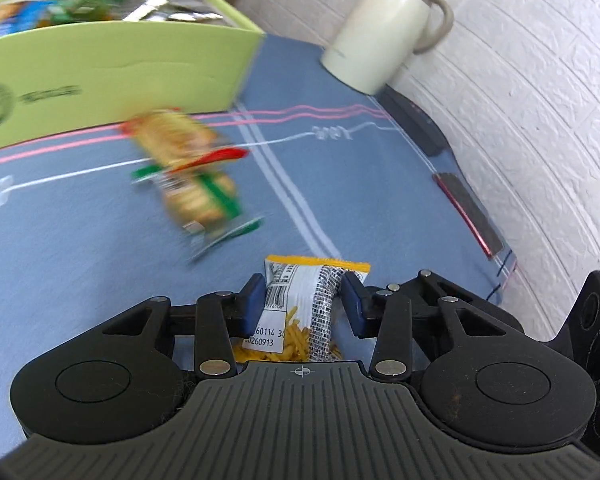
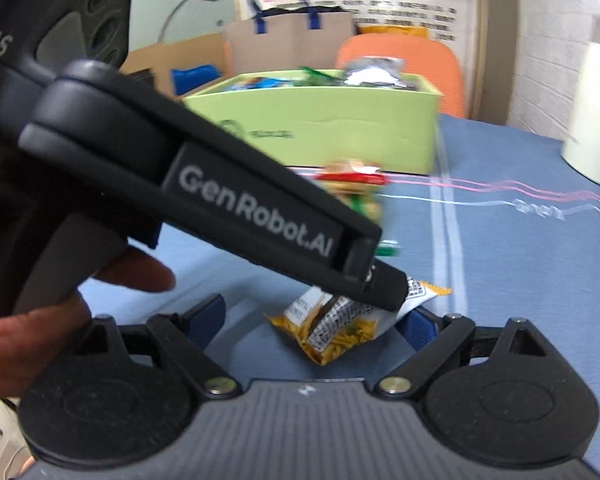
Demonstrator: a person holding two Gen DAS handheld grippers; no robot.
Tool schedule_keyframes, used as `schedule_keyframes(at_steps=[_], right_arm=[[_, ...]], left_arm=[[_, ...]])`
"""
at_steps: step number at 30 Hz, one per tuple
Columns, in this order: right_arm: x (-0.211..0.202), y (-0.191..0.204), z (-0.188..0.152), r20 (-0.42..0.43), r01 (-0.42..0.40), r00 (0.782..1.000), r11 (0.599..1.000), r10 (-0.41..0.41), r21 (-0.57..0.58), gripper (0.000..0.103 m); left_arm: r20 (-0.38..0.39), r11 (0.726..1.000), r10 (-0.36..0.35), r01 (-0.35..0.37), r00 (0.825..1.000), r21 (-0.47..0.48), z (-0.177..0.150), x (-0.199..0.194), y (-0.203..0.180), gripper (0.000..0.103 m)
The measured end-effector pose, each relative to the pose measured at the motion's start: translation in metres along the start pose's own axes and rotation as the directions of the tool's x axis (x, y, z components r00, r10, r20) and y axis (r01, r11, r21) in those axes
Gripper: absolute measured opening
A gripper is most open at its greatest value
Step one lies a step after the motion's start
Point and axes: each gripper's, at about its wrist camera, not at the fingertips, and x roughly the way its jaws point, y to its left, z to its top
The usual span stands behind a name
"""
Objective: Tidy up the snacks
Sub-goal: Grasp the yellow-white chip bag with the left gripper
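My left gripper [image 1: 302, 300] is shut on a small yellow and white snack packet [image 1: 300, 304] and holds it above the blue cloth. The same packet [image 2: 340, 320] shows in the right wrist view, gripped by the left gripper's black body [image 2: 220, 184], which crosses in front. My right gripper [image 2: 320, 320] is open, its blue pads wide apart either side of the packet. A yellow, red and green snack bag [image 1: 188, 168] lies on the cloth in front of the green box [image 1: 100, 76], which holds several snack bags. The bag [image 2: 352, 188] and box [image 2: 320, 120] also show in the right wrist view.
A cream thermos jug [image 1: 384, 36] stands at the back right by the white brick wall [image 1: 540, 100]. A dark tray edge [image 1: 468, 208] runs along the table's right side. An orange chair [image 2: 400, 52] and a paper bag [image 2: 288, 40] stand behind the box.
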Motion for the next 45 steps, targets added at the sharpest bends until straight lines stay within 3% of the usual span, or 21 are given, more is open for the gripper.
schedule_keyframes(at_steps=[8, 12, 14, 16, 18, 20, 24, 28, 34, 45], right_arm=[[0.036, 0.073, 0.037, 0.019, -0.129, 0.991, 0.971, 0.136, -0.203, 0.094], [0.063, 0.082, 0.049, -0.044, -0.140, 0.990, 0.952, 0.133, -0.272, 0.093], [0.062, 0.074, 0.049, -0.057, -0.130, 0.991, 0.959, 0.119, -0.253, 0.093], [0.047, 0.063, 0.043, -0.029, -0.119, 0.993, 0.970, 0.116, -0.213, 0.093], [0.034, 0.058, 0.036, -0.013, -0.117, 0.993, 0.983, 0.116, -0.144, 0.094], [0.025, 0.049, 0.032, -0.001, -0.140, 0.990, 0.988, 0.141, -0.069, 0.094], [0.032, 0.046, 0.032, 0.010, -0.187, 0.982, 0.982, 0.187, 0.010, 0.094], [0.049, 0.061, 0.032, -0.035, -0.132, 0.991, 0.991, 0.132, -0.002, 0.094], [0.053, 0.059, 0.024, 0.017, -0.069, 0.998, 0.995, 0.068, 0.076, 0.094], [0.041, 0.058, 0.017, 0.029, -0.036, 0.999, 0.990, 0.032, 0.136, 0.094]], left_arm=[[0.103, 0.981, 0.129, -0.113, 0.986, -0.156, -0.020, -0.066, 0.059, 0.020], [0.131, 0.965, 0.165, -0.133, 0.977, -0.224, -0.017, -0.070, 0.086, 0.024], [0.109, 0.959, 0.148, -0.116, 0.983, -0.257, -0.017, -0.063, 0.098, 0.025], [0.138, 0.958, 0.142, -0.100, 0.980, -0.269, -0.019, -0.069, 0.102, 0.028], [0.186, 0.960, 0.134, -0.081, 0.973, -0.270, -0.020, -0.081, 0.105, 0.054], [0.220, 0.956, 0.147, -0.081, 0.964, -0.283, -0.017, -0.089, 0.109, 0.064], [0.200, 0.950, 0.136, -0.071, 0.970, -0.303, -0.012, -0.087, 0.114, 0.064], [0.136, 0.960, 0.124, -0.084, 0.983, -0.268, -0.013, -0.069, 0.106, 0.064], [0.098, 0.972, 0.121, -0.098, 0.988, -0.213, -0.005, -0.053, 0.099, 0.064], [0.101, 0.988, 0.097, -0.084, 0.990, -0.127, -0.001, -0.060, 0.095, 0.066]])
